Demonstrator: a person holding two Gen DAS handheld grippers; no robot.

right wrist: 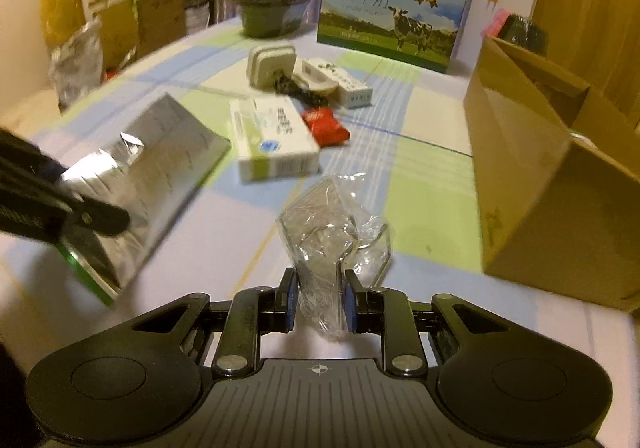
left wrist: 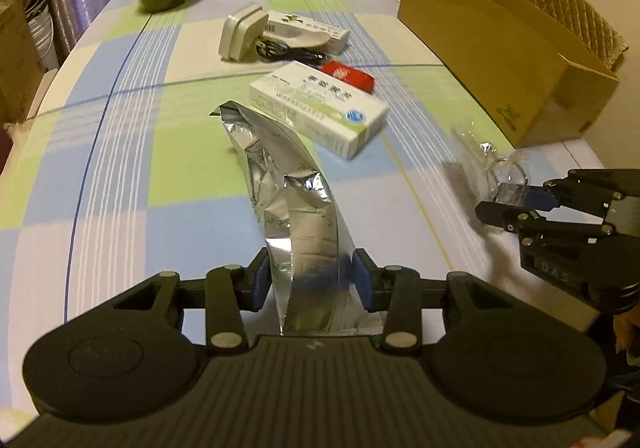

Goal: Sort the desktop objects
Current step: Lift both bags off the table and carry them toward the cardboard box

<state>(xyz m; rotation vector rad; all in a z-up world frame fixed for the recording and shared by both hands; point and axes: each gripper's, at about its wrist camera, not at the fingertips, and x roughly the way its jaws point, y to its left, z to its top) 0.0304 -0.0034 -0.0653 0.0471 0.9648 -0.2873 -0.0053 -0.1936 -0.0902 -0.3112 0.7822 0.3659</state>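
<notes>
Foil pouch (left wrist: 296,204): left tool (left wrist: 310,280) is pinching its lower end above the tabletop (left wrist: 120,168). Clear plastic wrapper (right wrist: 324,248): right tool (right wrist: 318,302) is pinching it. White carton (left wrist: 320,108), red packet (left wrist: 348,76), charger (left wrist: 240,34) are waiting unsorted; cardboard box (left wrist: 500,60) is standing open at right.

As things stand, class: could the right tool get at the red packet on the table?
Probably not yet: the right tool is shut on a plastic wrapper, though the path to the red packet looks clear.
</notes>
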